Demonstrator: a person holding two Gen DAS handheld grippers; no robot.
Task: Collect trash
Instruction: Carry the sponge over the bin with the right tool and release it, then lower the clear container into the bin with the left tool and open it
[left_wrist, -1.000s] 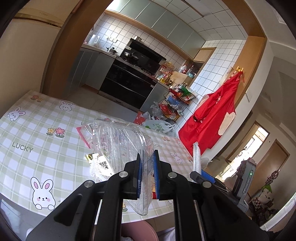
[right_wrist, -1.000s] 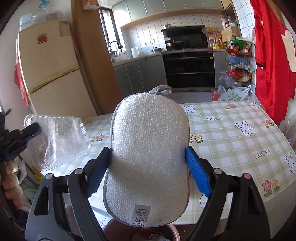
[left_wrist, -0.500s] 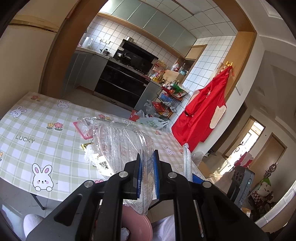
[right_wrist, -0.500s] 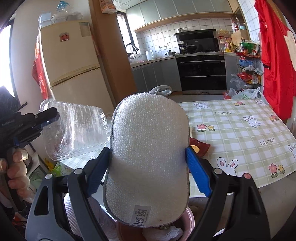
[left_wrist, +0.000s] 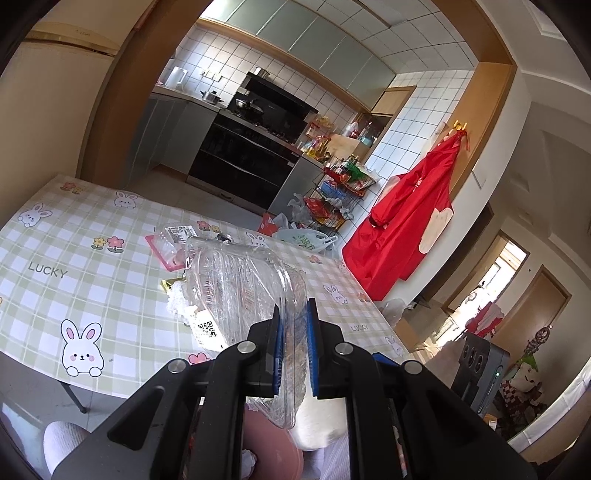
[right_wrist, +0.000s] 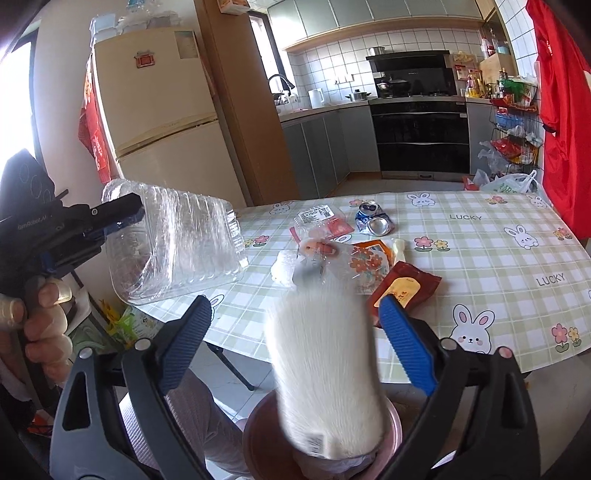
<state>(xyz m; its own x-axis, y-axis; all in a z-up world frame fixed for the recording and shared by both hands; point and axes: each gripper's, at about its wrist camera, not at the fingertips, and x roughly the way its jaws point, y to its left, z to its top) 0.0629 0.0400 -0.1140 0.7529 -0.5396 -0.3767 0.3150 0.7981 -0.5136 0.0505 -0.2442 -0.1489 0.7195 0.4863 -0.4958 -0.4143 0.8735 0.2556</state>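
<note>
Below my right gripper (right_wrist: 295, 325), a pink bin (right_wrist: 391, 424) stands on the floor close to the table edge, and the white sponge pad (right_wrist: 325, 373) is between the spread jaws. The pad looks blurred and touches neither blue finger, so this gripper is released and holds nothing. The lower end of the pad is already at the mouth of the bin.

My left gripper (left_wrist: 294, 347) is clenched on the clear plastic clamshell box (left_wrist: 240, 291), with the thin plastic wall pressed between the two blue pads. In the right wrist view I see the same box (right_wrist: 177, 240) held in the air at the left, over the near corner of the table (right_wrist: 498, 266) and not resting on it.

On the checked tablecloth more trash lies: a crushed can (right_wrist: 373, 221), a clear packet with a white label (right_wrist: 317, 218), a flower-printed wrapper (right_wrist: 365, 262), and a red sachet (right_wrist: 406, 288) at the near edge, just beyond the right blue finger. These things are close to each other near the middle of the table. The pink bin (left_wrist: 266, 446) shows also in the left wrist view, low under the gripper.
</note>
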